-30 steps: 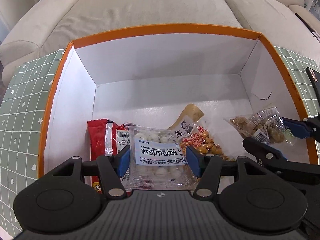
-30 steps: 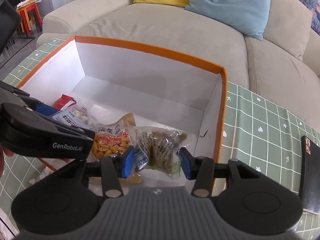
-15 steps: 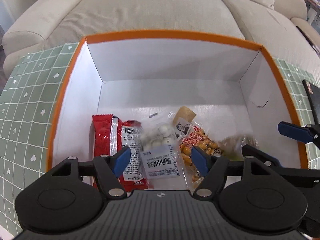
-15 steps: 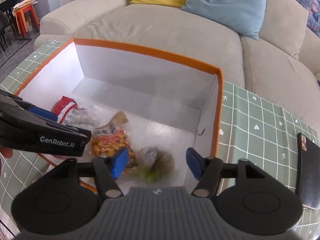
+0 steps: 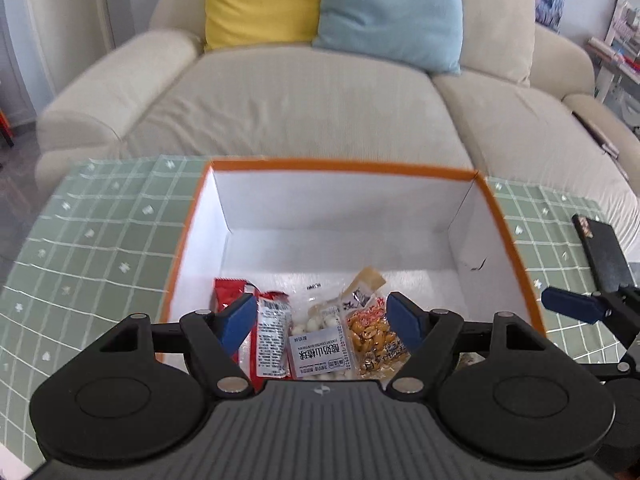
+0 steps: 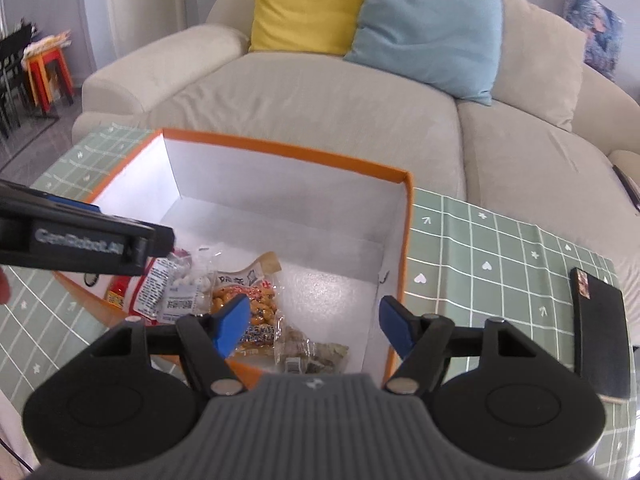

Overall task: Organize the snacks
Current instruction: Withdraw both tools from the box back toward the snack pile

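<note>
Between the blue pads of the left gripper [image 5: 322, 322], jaws just sprung wide and empty, the yoghurt-ball packet [image 5: 322, 344] lies flat in the orange-rimmed box [image 5: 344, 168], long axis running front to back. The right gripper [image 6: 314, 322] has been opening too, its clear nut bag [image 6: 316, 354] dropped below (nothing gripped). Best now: lift straight, clear the rim.

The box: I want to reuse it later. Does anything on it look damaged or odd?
Yes. The box has a small dark tear or scuff low on its right inner wall, also seen from the right wrist. The snack packets lie loosely overlapped, unspilled.
</note>
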Demonstrator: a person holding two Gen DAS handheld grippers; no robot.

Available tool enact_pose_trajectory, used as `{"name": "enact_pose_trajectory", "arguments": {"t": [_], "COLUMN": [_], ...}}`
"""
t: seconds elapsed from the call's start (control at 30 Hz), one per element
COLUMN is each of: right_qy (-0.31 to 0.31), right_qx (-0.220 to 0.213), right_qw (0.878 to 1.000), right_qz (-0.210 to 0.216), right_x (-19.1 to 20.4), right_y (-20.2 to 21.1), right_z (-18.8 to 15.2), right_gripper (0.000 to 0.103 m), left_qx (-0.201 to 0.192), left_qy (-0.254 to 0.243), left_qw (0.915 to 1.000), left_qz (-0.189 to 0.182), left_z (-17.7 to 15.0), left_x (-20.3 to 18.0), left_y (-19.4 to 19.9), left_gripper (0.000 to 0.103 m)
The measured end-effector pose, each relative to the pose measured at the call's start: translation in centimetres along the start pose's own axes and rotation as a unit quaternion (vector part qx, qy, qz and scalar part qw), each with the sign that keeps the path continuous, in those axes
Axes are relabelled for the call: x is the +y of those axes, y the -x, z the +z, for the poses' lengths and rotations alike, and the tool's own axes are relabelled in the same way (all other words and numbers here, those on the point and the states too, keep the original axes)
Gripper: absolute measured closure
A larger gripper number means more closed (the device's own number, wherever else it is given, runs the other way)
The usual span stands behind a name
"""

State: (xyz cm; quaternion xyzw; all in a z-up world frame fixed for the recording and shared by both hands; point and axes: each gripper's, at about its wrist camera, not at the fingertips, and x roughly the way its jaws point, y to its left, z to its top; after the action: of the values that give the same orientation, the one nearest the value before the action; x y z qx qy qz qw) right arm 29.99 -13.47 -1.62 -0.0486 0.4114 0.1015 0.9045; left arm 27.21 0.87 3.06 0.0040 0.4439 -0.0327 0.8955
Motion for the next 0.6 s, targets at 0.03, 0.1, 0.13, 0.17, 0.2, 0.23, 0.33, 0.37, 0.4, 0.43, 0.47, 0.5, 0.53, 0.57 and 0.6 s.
{"name": "enact_pose_trajectory", "arguments": {"t": [0.03,0.1,0.13,0.17,0.2,0.23,0.33,0.37,0.4,0.43,0.47,0.5,0.53,0.57,0.6], "right_qy": [-0.004,-0.013,-0.018,-0.024,-0.031,-0.035,-0.045,-0.044,-0.043,-0.043,-0.043,-0.044,-0.046,-0.048,-0.049], "right_qx": [-0.005,-0.016,-0.02,-0.023,-0.027,-0.029,-0.03,-0.027,-0.024,-0.022,-0.021,-0.019,-0.018,-0.016,-0.015], "right_qw": [1.0,1.0,1.0,0.999,0.999,0.999,0.998,0.998,0.998,0.999,0.999,0.999,0.998,0.998,0.998], "right_qz": [0.001,0.004,0.005,0.008,0.011,0.013,0.022,0.023,0.023,0.023,0.023,0.023,0.024,0.025,0.025], "right_x": [-0.1,-0.3,-0.4,-0.4,-0.5,-0.5,-0.6,-0.5,-0.3,-0.2,-0.2,-0.1,-0.1,-0.1,-0.1], "right_y": [0.5,1.7,2.3,2.8,3.4,3.9,5.2,5.6,5.9,6.2,6.6,6.9,7.2,7.5,7.8], "right_z": [-0.2,-0.7,-1.0,-1.3,-1.7,-2.1,-3.6,-4.2,-4.7,-5.2,-5.8,-6.4,-7.0,-7.5,-8.1], "right_gripper": [0.034,0.033,0.033,0.033,0.033,0.032,0.03,0.03,0.03,0.03,0.03,0.03,0.03,0.029,0.029], "left_qx": [-0.01,-0.025,-0.031,-0.035,-0.039,-0.041,-0.038,-0.034,-0.03,-0.026,-0.021,-0.017,-0.013,-0.008,-0.005], "left_qy": [0.001,0.002,0.002,-0.001,-0.003,-0.004,-0.004,-0.003,-0.001,0.001,0.002,0.003,0.001,-0.001,-0.002], "left_qw": [1.0,0.9997,0.9995,0.9994,0.9992,0.9992,0.9992,0.9993,0.9994,0.9994,0.9995,0.9996,0.9996,0.9996,0.9996], "left_qz": [0.0,0.0,0.0,-0.001,-0.002,-0.002,-0.01,-0.014,-0.019,-0.021,-0.023,-0.025,-0.026,-0.027,-0.028], "left_z": [-0.2,-0.6,-0.9,-1.2,-1.5,-1.9,-3.2,-3.8,-4.3,-4.8,-5.3,-5.8,-6.3,-6.9,-7.4], "left_x": [0.1,0.0,-0.1,-0.1,-0.2,-0.2,-0.4,-0.4,-0.3,-0.3,-0.2,-0.2,-0.2,-0.3,-0.4], "left_y": [0.8,2.3,3.0,3.7,4.5,5.0,6.5,6.9,7.2,7.4,7.6,7.7,7.9,8.0,8.1], "left_gripper": [0.016,0.016,0.016,0.016,0.016,0.016,0.016,0.016,0.016,0.016,0.016,0.016,0.016,0.016,0.016]}}
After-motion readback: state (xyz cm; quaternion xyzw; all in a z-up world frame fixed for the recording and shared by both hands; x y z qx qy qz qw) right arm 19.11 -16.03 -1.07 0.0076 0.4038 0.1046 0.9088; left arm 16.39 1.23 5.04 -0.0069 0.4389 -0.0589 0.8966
